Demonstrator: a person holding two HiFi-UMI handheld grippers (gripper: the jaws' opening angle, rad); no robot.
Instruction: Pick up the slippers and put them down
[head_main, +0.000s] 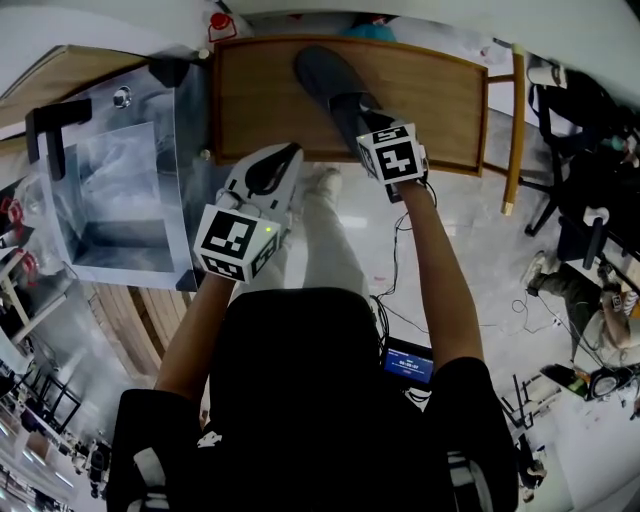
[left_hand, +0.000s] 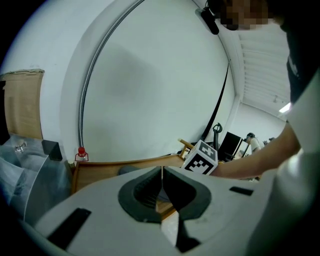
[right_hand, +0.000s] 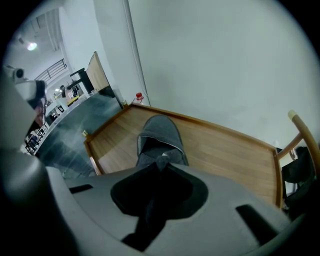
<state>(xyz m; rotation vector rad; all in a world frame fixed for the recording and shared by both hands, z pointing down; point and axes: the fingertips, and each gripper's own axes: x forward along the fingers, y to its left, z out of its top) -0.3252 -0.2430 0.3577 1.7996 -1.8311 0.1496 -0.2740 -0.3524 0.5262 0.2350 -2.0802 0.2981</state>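
While right gripper (right_hand: 161, 164) pinches the slipper (right_hand: 159, 134), open tabletop (right_hand: 227, 150) flanks it.

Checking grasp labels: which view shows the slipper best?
Right gripper view: slipper seen toe to heel on the table, right tool pinching its heel rim. Head view: heel hidden behind that tool. Left gripper view: only a grey sliver.

We wear a black short-sleeved shirt (head_main: 300, 400), pale trousers (head_main: 332, 255) and a white shoe (head_main: 325, 181). Our white left gripper (head_main: 284, 157) and right gripper (head_main: 367, 112) each carry a cube (head_main: 235, 243) with black-and-white squares.
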